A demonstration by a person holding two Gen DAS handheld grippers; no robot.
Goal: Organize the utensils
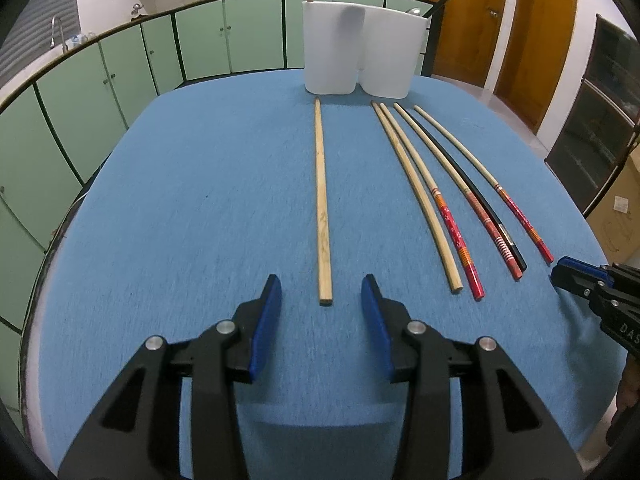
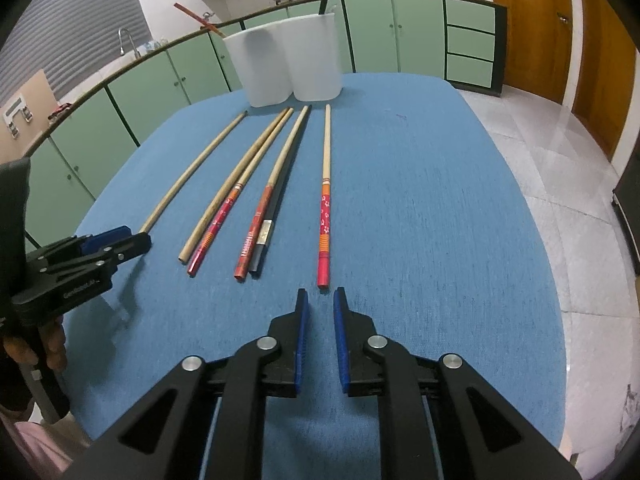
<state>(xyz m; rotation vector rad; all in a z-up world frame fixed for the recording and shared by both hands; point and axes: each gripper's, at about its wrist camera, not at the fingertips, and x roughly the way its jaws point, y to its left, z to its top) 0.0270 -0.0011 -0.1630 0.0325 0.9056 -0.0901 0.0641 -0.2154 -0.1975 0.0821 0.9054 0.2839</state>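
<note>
Blue-padded fingers [image 1: 264, 320] of the left gripper [image 1: 321, 292] up close in the left wrist view, spread apart, nothing pinched. Plain wooden chopstick [image 1: 322, 208] lying between and just ahead of the fingertips, near end just inside the gap, untouched by either pad, running straight away over the blue tablecloth [image 1: 192, 200]. Off to the right of the fingers, five more chopsticks in a fan: plain one [image 1: 416, 200], red-patterned one [image 1: 430, 192] just beside it, another red-ended one [image 1: 448, 164], black one [image 1: 460, 172] tucked against that, outermost red-ended one [image 1: 480, 172] apart. Far beyond the fingertips, two white holders [image 1: 330, 48] side by side, sticks poking out of both. Right gripper [image 1: 576, 276] peeking in at the right edge.

Over to the right wrist view: right gripper [image 2: 320, 292] fingers [image 2: 302, 340] nearly together, narrow gap, nothing clamped. Red-ended chopstick [image 2: 325, 208] dead ahead, butt end just past the fingertips, not touching. Remaining sticks to the left of the fingers, black one [image 2: 276, 216] among them. Left gripper [image 2: 120, 240] at the far left, poised over the plain stick's [image 2: 192, 172] near end, hand [image 2: 52, 344] on its grip. Holders [image 2: 312, 60] far ahead.
</note>
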